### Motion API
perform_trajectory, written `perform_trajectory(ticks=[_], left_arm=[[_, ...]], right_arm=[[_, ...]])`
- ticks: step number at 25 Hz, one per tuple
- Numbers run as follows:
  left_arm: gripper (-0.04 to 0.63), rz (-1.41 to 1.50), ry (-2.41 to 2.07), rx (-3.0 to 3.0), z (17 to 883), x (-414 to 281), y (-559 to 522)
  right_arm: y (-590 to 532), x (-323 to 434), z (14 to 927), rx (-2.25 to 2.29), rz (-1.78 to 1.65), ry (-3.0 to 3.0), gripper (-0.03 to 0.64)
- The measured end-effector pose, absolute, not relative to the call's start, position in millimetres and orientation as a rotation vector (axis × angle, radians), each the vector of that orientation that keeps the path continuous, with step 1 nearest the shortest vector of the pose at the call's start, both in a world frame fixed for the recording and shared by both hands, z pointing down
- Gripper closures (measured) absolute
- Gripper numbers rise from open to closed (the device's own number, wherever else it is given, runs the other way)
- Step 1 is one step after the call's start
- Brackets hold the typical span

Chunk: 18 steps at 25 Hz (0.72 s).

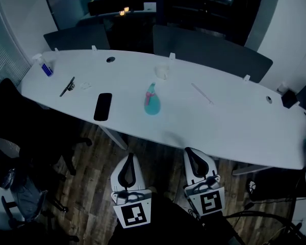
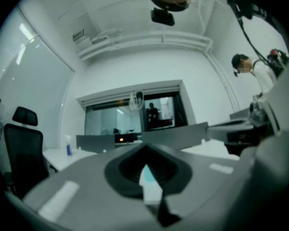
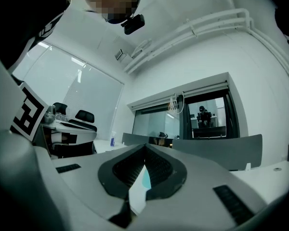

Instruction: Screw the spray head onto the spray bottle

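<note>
Left gripper (image 2: pixel 147 173), low in the centre of its own view: jaws pressed together, nothing held. Right gripper (image 3: pixel 143 171): the same, jaws together and empty. In each gripper view a thin teal sliver shows just past the jaw tips, probably the spray bottle far ahead.

In the head view both grippers sit at the bottom of the frame, over a wooden floor (image 1: pixel 92 157), short of the near edge of a long white table (image 1: pixel 234 131). The teal spray bottle (image 1: pixel 152 102) stands upright on the table at the middle of the frame, well apart from both grippers. Its top is too small to tell whether a spray head is on it. A small pale object (image 1: pixel 162 72) lies just above it in the frame; what it is cannot be told. A black phone (image 1: pixel 103 106) lies to the bottle's left.

Judgement: with both grippers empty and away from the bottle, no screwing is under way. Whether the task is unstarted or finished cannot be settled here.
</note>
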<state>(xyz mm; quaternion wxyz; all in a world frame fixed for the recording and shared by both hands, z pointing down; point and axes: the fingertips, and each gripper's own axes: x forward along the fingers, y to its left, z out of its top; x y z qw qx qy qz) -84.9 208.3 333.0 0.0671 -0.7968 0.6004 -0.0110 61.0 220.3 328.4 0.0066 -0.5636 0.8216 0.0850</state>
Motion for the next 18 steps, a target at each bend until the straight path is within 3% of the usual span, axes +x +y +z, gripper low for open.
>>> perform_trajectory(ticks=[18], left_arm=[[0.594,0.0,1.775,-2.409,330.6,-94.1,210.2]], right_arm=[[226.6,40.9,329.0,-1.747,0.291,2.596,0.612]])
